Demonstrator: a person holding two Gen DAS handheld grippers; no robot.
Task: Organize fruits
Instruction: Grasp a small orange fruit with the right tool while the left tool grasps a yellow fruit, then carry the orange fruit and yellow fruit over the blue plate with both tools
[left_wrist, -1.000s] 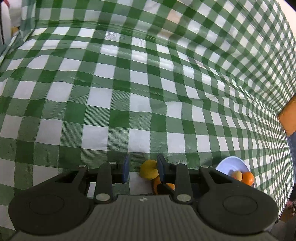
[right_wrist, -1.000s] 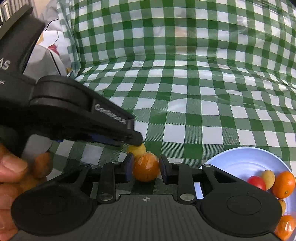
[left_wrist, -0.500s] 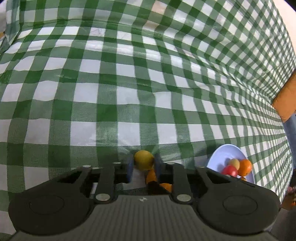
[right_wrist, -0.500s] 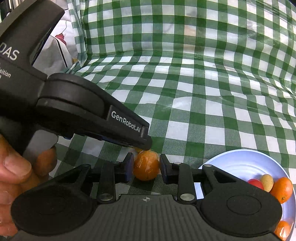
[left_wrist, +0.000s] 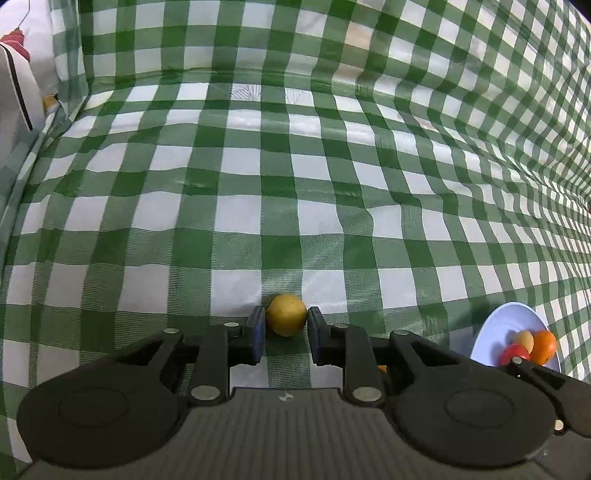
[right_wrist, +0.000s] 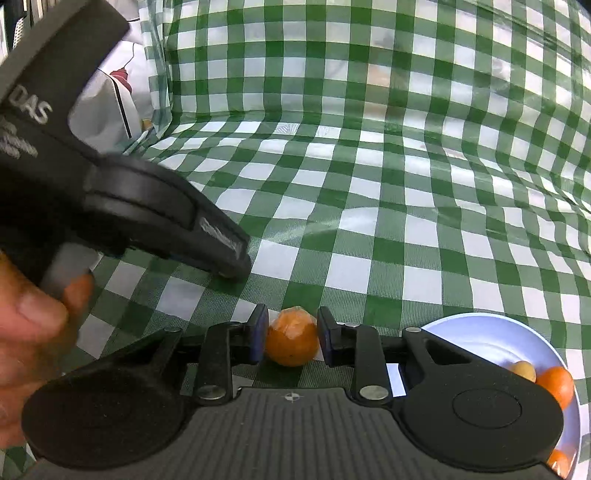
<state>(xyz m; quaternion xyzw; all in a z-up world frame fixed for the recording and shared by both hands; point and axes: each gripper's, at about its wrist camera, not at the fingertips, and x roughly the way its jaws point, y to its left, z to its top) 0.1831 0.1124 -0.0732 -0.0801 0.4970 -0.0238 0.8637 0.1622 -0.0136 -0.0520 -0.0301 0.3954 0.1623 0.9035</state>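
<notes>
A small yellow fruit sits between the tips of my left gripper. Both pads touch it while the jaws are opening slightly. My right gripper is shut on an orange fruit in clear film, low over the cloth. The left gripper points down just left of it in the right wrist view, hiding the yellow fruit there. A pale blue plate to the right holds an orange fruit, a red one and a yellowish one.
A green and white checked cloth covers the table and rises as a backdrop. White items stand past its left edge. A person's hand holds the left gripper at the left of the right wrist view.
My left gripper has tilted and closed in until the yellow fruit sits centred between its tips. The right gripper keeps its hold on the orange fruit in the same place.
</notes>
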